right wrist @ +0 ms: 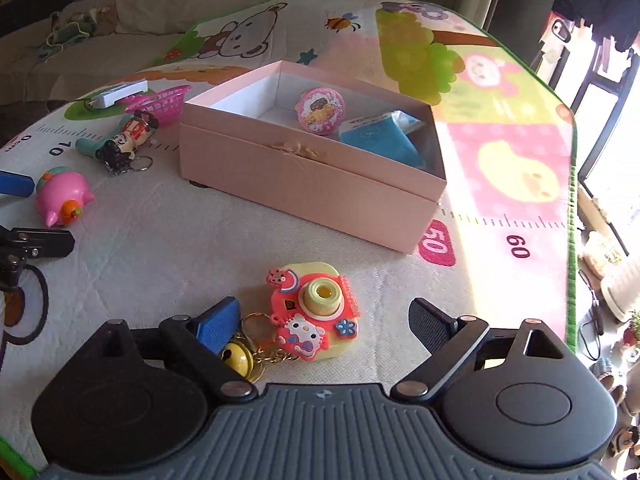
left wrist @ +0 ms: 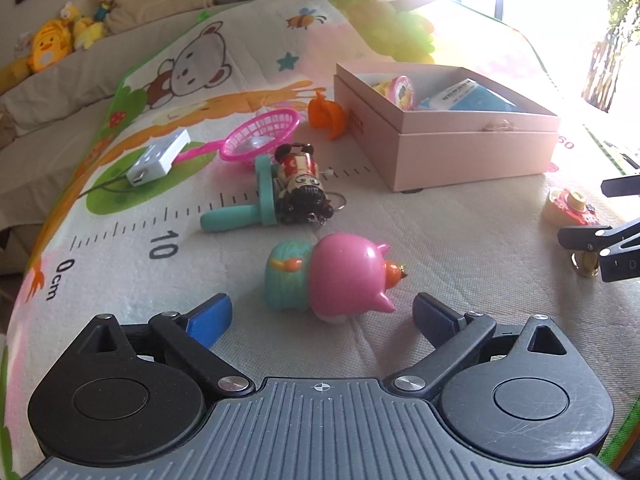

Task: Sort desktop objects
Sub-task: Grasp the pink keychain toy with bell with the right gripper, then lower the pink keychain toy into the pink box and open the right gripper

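Observation:
My left gripper point(left wrist: 322, 316) is open, its blue pads on either side of a pink pig toy point(left wrist: 332, 278) lying on the mat; the pig also shows in the right wrist view point(right wrist: 60, 196). My right gripper point(right wrist: 324, 326) is open around a yellow and red toy camera keychain point(right wrist: 316, 312) with a gold bell point(right wrist: 238, 356). An open pink box point(right wrist: 316, 172) holds a round pink toy point(right wrist: 322, 110) and a blue packet point(right wrist: 380, 136). The box also shows in the left wrist view point(left wrist: 460, 148).
On the mat lie a doll keychain point(left wrist: 300, 186) on a teal handled tool point(left wrist: 240, 210), a pink basket scoop point(left wrist: 260, 134), a white charger point(left wrist: 160, 158) and an orange toy point(left wrist: 326, 114). Plush toys line the sofa behind. The mat's edge is at the right point(right wrist: 572, 200).

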Demonstrator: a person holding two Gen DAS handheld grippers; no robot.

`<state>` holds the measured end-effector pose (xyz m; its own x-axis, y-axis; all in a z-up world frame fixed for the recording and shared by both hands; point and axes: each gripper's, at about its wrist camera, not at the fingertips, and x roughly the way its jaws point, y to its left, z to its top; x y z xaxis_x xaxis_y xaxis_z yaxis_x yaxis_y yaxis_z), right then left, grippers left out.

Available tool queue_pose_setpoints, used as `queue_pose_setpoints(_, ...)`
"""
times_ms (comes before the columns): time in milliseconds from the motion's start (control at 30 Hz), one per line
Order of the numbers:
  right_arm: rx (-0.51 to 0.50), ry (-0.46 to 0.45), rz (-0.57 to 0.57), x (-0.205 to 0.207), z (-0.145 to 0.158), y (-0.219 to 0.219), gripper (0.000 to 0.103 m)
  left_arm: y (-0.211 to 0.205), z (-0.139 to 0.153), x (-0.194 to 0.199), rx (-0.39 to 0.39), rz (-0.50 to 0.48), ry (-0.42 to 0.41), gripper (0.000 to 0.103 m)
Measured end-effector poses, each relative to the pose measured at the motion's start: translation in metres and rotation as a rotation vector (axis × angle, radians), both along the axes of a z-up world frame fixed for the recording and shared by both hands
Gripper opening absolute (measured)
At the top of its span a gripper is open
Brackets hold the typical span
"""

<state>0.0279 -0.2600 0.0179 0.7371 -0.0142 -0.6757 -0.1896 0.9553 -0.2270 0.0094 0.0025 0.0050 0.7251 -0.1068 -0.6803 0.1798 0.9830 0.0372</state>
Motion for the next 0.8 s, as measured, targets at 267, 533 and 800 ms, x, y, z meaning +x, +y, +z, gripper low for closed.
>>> queue_pose_setpoints(267,0.158,-0.029,0.057,-0.012,0.016,-0.011,0.092,-0.005,0.0,0.003,-0.01,-0.01,0.011,0.1)
queue_pose_setpoints(533,0.186,-0.006,-0.027,0.014,0.003,-0.016,0.092,-0.005,0.002,0.003,0.008,0.0,0.015,0.1)
queue_pose_setpoints(800,0.197,0.053,0.012,0.005,0.001,-0.022,0.046,-0.016,0.003,0.012,0.011,-0.005,0.022,0.1)
